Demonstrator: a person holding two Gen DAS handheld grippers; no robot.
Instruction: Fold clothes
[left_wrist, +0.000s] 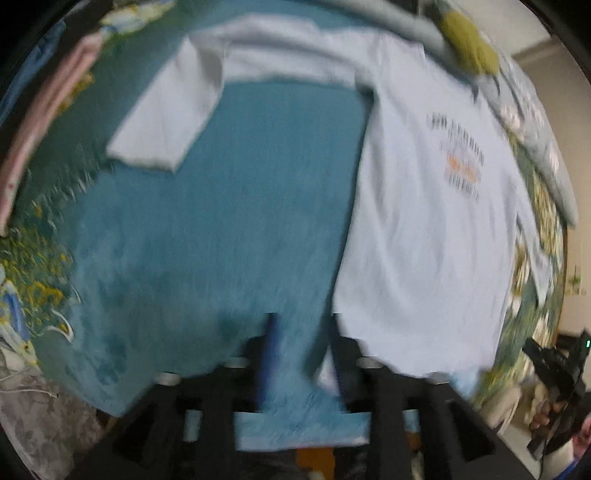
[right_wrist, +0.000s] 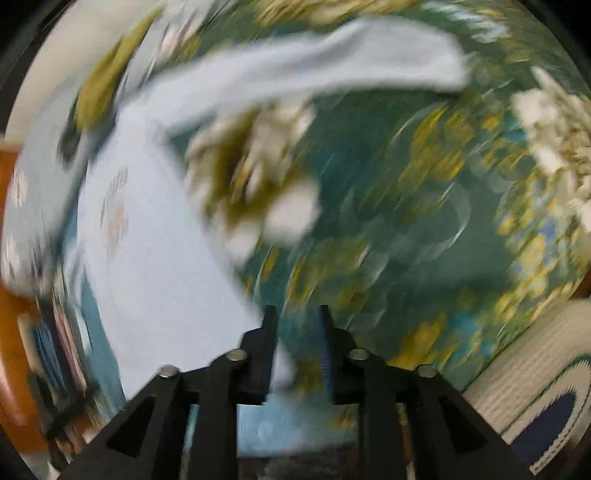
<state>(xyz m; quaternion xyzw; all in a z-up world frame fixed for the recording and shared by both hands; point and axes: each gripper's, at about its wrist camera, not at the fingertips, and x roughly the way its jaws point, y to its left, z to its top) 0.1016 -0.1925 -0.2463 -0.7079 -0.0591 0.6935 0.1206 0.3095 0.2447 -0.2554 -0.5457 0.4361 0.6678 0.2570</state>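
Observation:
A white long-sleeved shirt with dark and orange print lies flat on a teal blanket. Its sleeve stretches out to the far left. My left gripper is open just above the blanket, beside the shirt's lower left corner, holding nothing. In the blurred right wrist view the shirt lies to the left and its other sleeve stretches across the top. My right gripper is open at the shirt's lower right corner; a bit of hem lies between its fingers.
A green floral bedspread lies under the blanket. A folded pink garment lies at the far left. An olive and grey quilt lies behind the shirt. A pale striped mat is at the right.

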